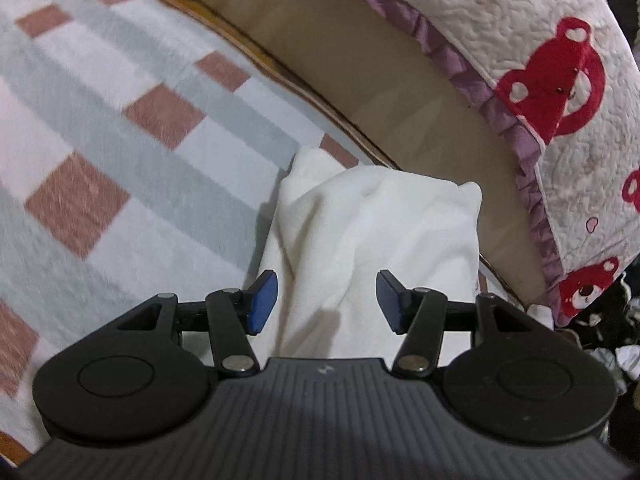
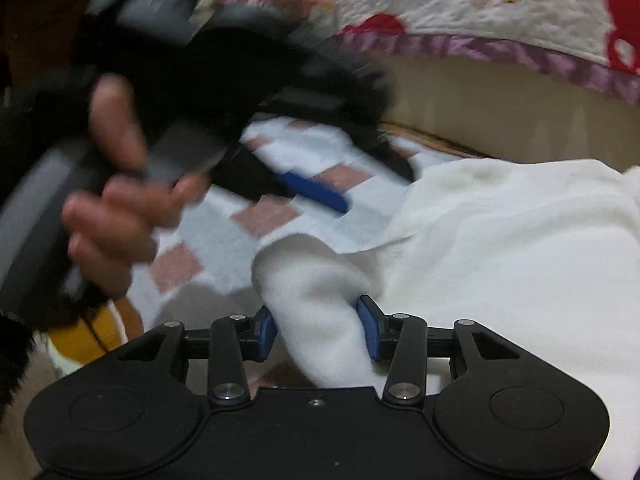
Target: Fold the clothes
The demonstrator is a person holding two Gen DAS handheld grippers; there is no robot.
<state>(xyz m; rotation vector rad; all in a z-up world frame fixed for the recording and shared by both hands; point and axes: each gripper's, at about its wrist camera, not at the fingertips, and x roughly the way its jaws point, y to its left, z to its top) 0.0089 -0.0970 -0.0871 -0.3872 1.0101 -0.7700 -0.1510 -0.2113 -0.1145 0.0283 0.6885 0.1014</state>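
A white fleece garment (image 1: 372,232) lies bunched on a checked blanket (image 1: 120,128) of pink, grey and white squares. My left gripper (image 1: 326,300) hovers over the garment's near end, jaws open, and its blue pads (image 1: 262,300) press on nothing. In the right wrist view the same garment (image 2: 500,240) spreads to the right. A rolled fold of it (image 2: 320,300) sits loosely between the pads of my right gripper (image 2: 318,332), which is open. A hand (image 2: 116,216) holds the left gripper at upper left, blurred, with one blue fingertip (image 2: 316,194) showing.
A quilted cover with red bears and a purple frill (image 1: 560,92) hangs over a tan panel (image 1: 360,60) behind the blanket. Dark clutter (image 1: 600,340) lies at the right edge. A yellow object (image 2: 92,336) shows at lower left.
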